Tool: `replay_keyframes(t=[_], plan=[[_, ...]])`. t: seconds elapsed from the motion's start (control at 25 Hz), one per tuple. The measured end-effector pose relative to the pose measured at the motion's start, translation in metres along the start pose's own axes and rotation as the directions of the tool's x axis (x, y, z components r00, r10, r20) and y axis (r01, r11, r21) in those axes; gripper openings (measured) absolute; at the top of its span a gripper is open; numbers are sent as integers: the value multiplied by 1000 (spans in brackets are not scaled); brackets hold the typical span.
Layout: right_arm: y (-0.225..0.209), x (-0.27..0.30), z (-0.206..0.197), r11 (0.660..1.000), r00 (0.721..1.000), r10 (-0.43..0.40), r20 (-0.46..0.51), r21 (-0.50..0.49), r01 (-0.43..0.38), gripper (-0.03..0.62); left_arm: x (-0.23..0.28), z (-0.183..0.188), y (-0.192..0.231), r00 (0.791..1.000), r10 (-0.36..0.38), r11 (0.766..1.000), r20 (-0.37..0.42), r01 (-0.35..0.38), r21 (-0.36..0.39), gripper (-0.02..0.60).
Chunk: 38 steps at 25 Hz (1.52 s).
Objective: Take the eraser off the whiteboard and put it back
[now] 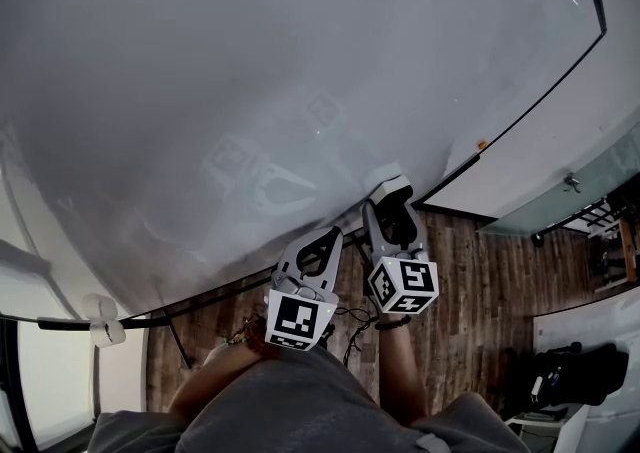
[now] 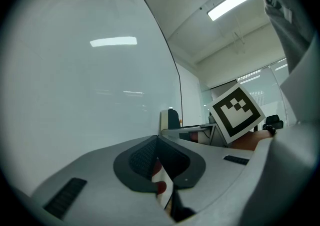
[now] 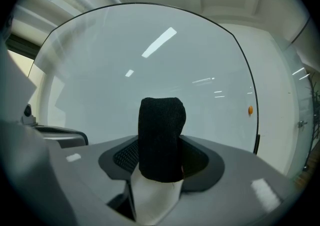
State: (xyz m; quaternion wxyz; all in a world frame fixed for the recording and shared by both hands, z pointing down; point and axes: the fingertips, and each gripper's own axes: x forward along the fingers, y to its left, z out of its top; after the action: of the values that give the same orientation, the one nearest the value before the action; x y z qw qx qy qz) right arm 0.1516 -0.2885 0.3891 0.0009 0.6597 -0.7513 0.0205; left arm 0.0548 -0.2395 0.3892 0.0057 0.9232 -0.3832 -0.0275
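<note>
The eraser (image 3: pixel 161 140) has a white body and a black felt face. My right gripper (image 3: pixel 159 157) is shut on it, the felt end sticking out past the jaws toward the big whiteboard (image 3: pixel 150 60). In the head view the right gripper (image 1: pixel 392 209) holds the eraser (image 1: pixel 390 185) right at the whiteboard's (image 1: pixel 250 91) lower edge; whether it touches the board I cannot tell. My left gripper (image 1: pixel 326 239) hangs just left of it, below the board edge. In the left gripper view, the left gripper (image 2: pixel 158 146) has its pads pressed together with nothing held.
A small orange dot (image 3: pixel 250 110) sits near the board's right edge. Under the board lies a wooden floor (image 1: pixel 480 271), with a black bag (image 1: pixel 570 376) at the lower right. A white fitting (image 1: pixel 103 327) hangs at the board's lower left. The person's arms reach up from below.
</note>
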Motion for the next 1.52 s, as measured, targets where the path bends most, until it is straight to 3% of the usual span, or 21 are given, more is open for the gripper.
replay_keyframes(t=[0.36,1.52], plan=[[5,-1,-1,1000,1000,-10,3,3,10,239,1,-2,-13,998,-57,998,0,57,16,6],[3,-1,0,999,1000,-21,-9,40,22,236,1,0,-11,998,-61,998,7,61,4,6]])
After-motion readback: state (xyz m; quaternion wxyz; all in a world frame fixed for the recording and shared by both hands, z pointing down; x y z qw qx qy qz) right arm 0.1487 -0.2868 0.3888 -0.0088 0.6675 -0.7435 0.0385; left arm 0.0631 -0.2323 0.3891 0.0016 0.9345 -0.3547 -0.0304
